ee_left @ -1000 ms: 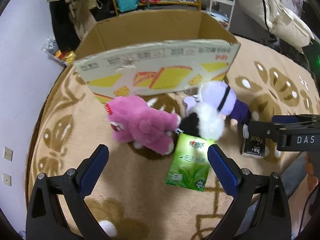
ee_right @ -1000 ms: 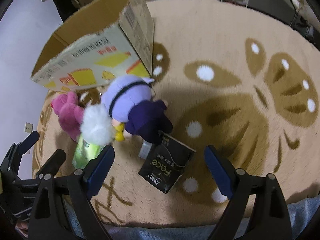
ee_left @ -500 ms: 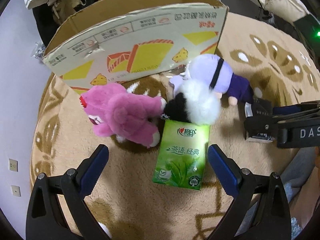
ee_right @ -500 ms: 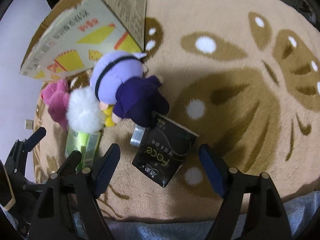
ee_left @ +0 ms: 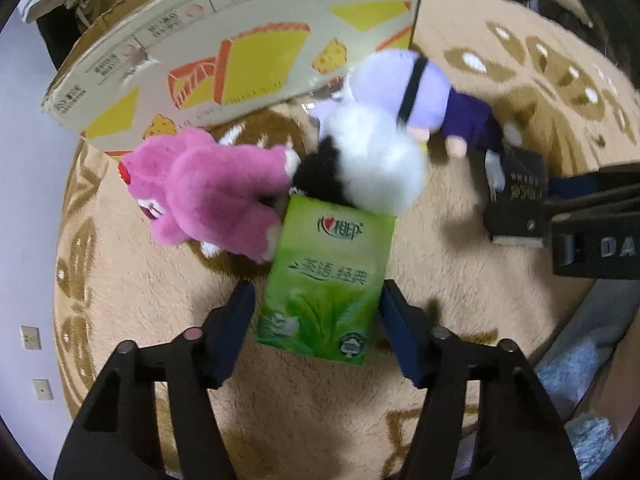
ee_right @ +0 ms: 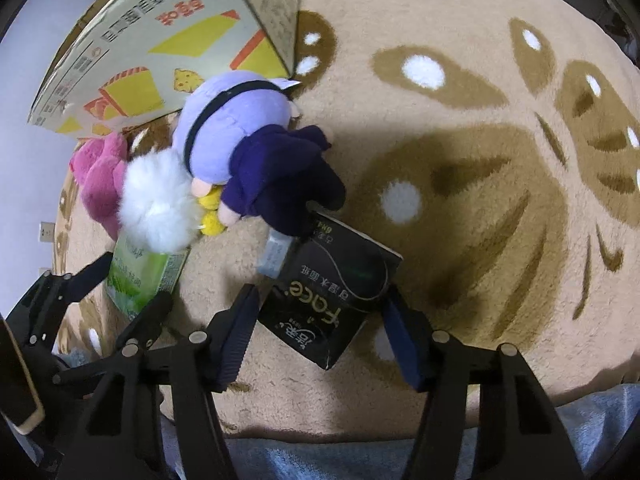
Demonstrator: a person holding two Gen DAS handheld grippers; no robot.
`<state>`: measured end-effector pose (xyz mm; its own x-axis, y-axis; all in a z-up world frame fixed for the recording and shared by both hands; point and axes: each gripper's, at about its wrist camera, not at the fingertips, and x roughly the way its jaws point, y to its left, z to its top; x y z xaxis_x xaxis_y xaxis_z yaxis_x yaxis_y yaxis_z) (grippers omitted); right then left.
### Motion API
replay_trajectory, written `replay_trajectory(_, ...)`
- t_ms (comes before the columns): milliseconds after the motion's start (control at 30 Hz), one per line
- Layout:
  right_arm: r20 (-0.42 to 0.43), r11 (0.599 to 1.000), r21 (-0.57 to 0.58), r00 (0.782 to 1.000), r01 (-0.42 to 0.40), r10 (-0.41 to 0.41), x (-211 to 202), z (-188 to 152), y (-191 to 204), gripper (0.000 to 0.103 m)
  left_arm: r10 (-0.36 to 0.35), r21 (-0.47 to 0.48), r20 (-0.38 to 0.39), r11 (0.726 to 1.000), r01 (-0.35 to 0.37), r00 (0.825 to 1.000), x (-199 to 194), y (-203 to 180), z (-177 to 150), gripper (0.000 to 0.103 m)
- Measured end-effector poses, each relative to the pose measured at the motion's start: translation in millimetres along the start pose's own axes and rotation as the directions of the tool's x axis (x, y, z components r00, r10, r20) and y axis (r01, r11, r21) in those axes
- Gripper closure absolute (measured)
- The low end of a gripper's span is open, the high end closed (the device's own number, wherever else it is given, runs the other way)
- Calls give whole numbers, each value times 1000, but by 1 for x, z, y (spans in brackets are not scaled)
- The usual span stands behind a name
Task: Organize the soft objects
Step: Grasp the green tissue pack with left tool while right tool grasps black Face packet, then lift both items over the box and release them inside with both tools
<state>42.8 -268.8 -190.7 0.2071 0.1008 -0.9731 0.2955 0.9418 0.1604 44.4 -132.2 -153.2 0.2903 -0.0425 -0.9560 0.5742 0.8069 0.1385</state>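
A green tissue pack (ee_left: pixel 328 276) lies flat on the beige rug, and my left gripper (ee_left: pixel 320 312) is open with its fingers on either side of the pack's near end. A black tissue pack (ee_right: pixel 332 300) lies to the right, and my right gripper (ee_right: pixel 320 328) is open around its near end. A pink plush (ee_left: pixel 208 192), a white and black fluffy plush (ee_left: pixel 372 168) and a lilac-headed doll in dark purple (ee_left: pixel 404 84) lie just beyond the packs. The white plush rests on the green pack's far edge. The doll overlaps the black pack's far corner (ee_right: pixel 320 220).
A big cardboard box (ee_left: pixel 240 52) with yellow and orange print stands right behind the plush toys. The patterned rug (ee_right: pixel 480 160) stretches out to the right. A wall with sockets (ee_left: pixel 30 336) is on the left. The person's blue-clad leg (ee_right: pixel 360 456) is at the near edge.
Both grippers have moved forward and down onto the packs. Their jaws have narrowed and now straddle the green pack and the black pack.
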Motion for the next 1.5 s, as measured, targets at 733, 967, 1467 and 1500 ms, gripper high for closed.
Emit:
replay_trajectory(733,94,995,-61,992,-74,80,-23,-3,19,70,-6,-35,69,999,8,998,-30,4,-7,47)
replay_trajectory(967,158,993,-106,984,-60,76,-34,-3,28,80,0,-81,131,997,11,991,-47,12,-12,47)
replay_trajectory(1467,257,985,-164,962,-52,94,-59,-23,42,80,89,-233,307,972,-16,947,-91,50,-19,47)
replay_trajectory(1500,263,984,-169,960,-49,93,-60,-24,43,80,98,-245,319,969,-18,943,-94,52,-20,47)
